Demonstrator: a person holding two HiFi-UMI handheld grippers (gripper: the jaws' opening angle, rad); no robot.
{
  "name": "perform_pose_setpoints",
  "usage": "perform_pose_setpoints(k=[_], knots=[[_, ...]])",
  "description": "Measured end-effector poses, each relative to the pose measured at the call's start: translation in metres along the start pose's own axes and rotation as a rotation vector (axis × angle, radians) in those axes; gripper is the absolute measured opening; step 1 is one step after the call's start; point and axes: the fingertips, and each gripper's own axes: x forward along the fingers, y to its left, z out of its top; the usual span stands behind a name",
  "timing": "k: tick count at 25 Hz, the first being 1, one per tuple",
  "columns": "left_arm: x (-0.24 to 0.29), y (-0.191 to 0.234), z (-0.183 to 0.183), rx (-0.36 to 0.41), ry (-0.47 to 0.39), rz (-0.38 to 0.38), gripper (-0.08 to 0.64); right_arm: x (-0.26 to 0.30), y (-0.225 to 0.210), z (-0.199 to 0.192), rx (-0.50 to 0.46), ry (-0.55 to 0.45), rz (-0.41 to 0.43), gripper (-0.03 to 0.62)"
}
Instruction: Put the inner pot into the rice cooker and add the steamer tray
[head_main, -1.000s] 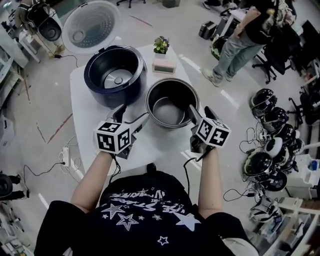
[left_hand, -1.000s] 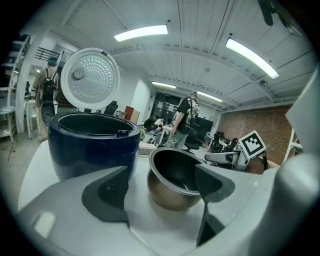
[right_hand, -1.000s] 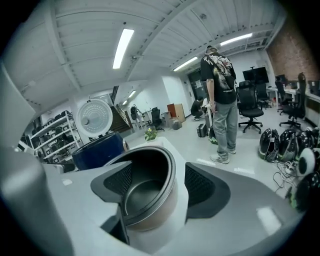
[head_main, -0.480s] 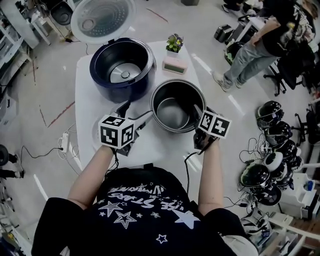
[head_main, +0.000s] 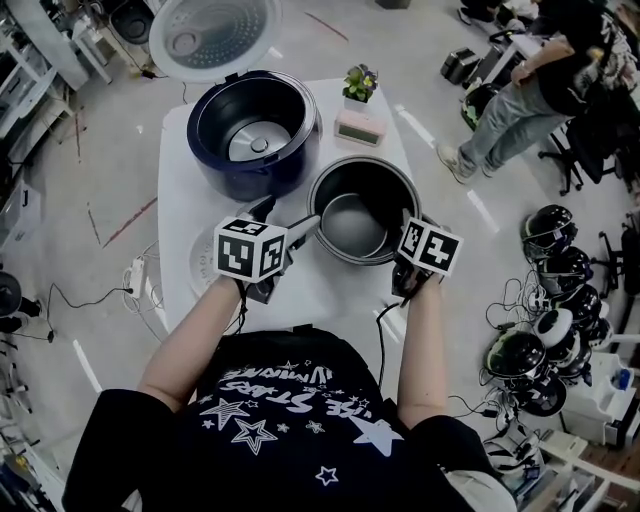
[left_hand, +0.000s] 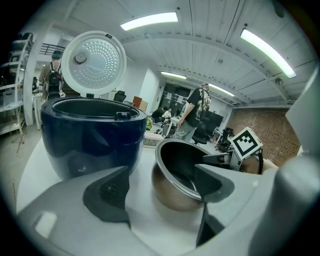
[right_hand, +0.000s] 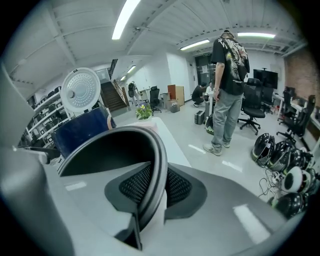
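The dark metal inner pot stands on the white table, to the right of the open navy rice cooker, whose white lid is tipped back. My right gripper is at the pot's right rim. In the right gripper view it is shut on that rim. My left gripper is open at the pot's left side. In the left gripper view its jaws stand wide apart with the pot between them. The cooker is to the left.
A small potted plant and a pink box sit at the table's far edge. A pale round thing shows partly under my left gripper. A person stands at the right, and helmets lie on the floor.
My left gripper has moved right and forward to the pot's left side. The right gripper has stayed on the pot's right rim.
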Motion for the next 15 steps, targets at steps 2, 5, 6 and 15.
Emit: perform_pose_setpoints(k=[2,5,6,15], knots=[[0.007,0.001,-0.001,-0.028,0.014,-0.001,0.399,-0.001,0.0,-0.001,0.002,0.001,-0.001,0.101],[0.022,0.0,0.0,-0.085,0.036,-0.02,0.384,-0.002,0.001,0.0,0.002,0.0,-0.002,0.101],[0.028,0.0,0.0,-0.098,0.045,-0.026,0.382,-0.002,0.001,0.001,0.001,-0.001,-0.002,0.101],[0.064,0.001,-0.007,-0.102,0.129,-0.009,0.289,-0.001,0.002,0.0,0.001,0.006,-0.001,0.101]])
